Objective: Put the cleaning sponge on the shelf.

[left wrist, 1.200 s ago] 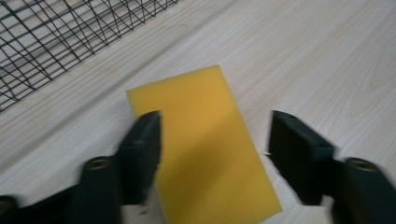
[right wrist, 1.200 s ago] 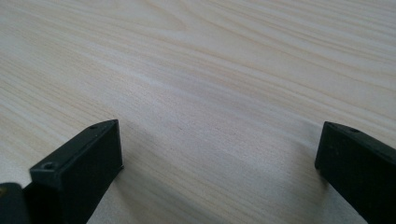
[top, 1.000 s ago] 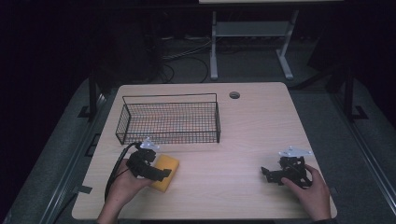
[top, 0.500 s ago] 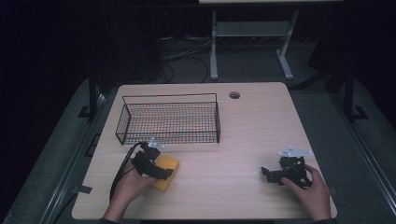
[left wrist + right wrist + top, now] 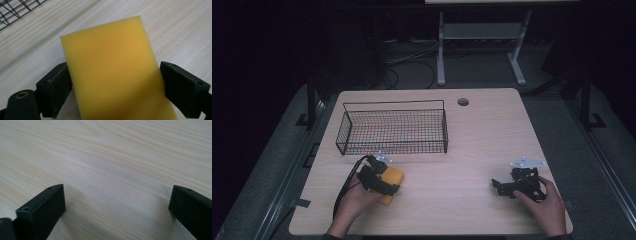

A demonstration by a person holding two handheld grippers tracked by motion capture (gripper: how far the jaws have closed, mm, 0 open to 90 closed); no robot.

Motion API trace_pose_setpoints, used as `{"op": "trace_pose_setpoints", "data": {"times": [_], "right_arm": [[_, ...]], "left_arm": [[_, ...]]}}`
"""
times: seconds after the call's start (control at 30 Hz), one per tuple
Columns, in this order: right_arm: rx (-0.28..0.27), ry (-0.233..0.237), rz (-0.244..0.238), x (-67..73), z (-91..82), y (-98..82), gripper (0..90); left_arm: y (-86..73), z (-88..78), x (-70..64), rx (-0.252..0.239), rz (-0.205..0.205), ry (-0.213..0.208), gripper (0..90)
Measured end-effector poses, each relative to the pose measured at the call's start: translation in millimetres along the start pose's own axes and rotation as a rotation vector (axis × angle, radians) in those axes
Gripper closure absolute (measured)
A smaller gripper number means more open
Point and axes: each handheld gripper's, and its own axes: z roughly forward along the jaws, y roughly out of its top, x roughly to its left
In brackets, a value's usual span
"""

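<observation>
A yellow sponge (image 5: 395, 175) lies at the front left of the light wooden table (image 5: 482, 135), just in front of a black wire basket (image 5: 390, 131). My left gripper (image 5: 390, 184) has one black jaw pressed on each side of the sponge (image 5: 112, 67), as the left gripper view (image 5: 113, 82) shows close up. At the front right a hand holds my right gripper (image 5: 498, 186) low over bare wood. Its jaws stand wide apart with nothing between them in the right gripper view (image 5: 116, 200).
The wire basket holds nothing and stands at the table's left middle. A round cable hole (image 5: 463, 102) sits near the far edge. A black cable (image 5: 343, 187) trails from the left gripper toward the front edge. A metal stand (image 5: 479, 37) rises behind the table.
The left gripper has crept a little to the right onto the sponge. The right gripper and hand have stayed in place.
</observation>
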Motion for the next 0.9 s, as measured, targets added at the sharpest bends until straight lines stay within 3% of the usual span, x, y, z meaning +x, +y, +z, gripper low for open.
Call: {"op": "trace_pose_setpoints", "data": {"times": [0.9], "right_arm": [[0.0, 0.0, -0.001, 0.0, 0.0, 0.0, 0.0]], "left_arm": [[-3.5, 4.0, -2.9, 0.023, 0.026, 0.013, 16.4]]}}
